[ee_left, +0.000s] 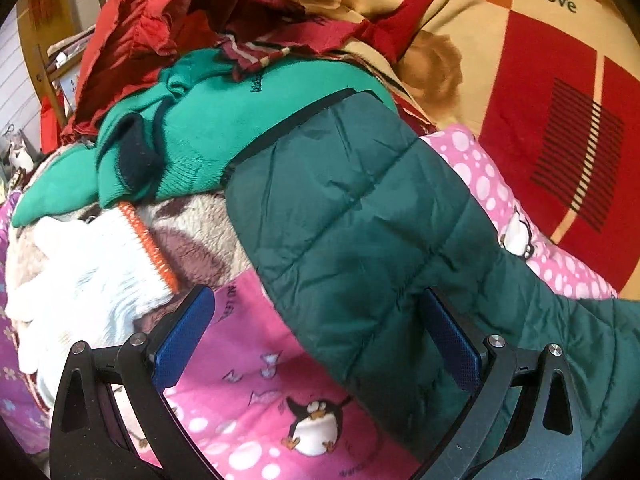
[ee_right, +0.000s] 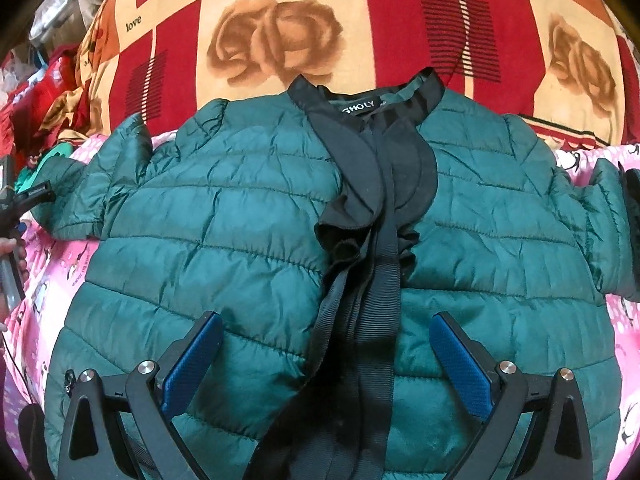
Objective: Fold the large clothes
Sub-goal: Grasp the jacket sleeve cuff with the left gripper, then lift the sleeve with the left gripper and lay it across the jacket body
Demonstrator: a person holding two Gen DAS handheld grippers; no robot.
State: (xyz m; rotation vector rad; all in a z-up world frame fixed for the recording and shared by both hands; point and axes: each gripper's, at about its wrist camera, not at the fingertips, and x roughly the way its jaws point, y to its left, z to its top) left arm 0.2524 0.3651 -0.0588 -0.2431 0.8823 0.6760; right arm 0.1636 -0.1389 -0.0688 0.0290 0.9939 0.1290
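Jacket [ee_right: 248,216]: flat on the bed, soft, puffy, slick shell.
Grip: sleeve [ee_left: 360,220] cuff, hem corners.
Left tongs [ee_left: 316,344]: released, over the sleeve.
Right tongs [ee_right: 326,360]: released, empty.

The left gripper [ee_left: 316,344] fills the bottom of the frame, its blue-padded fingers [ee_left: 182,340] spread wide with nothing between them. A dark green quilted jacket sleeve [ee_left: 360,220] runs from the centre down to the lower right, passing over the right finger. It lies on a pink penguin-print sheet [ee_left: 256,400]. At upper left, a bright green sweater [ee_left: 208,120] sits on a heap with a white knit [ee_left: 80,292] and red fabric [ee_left: 140,20]. A red and cream blanket [ee_left: 540,80] covers the upper right.
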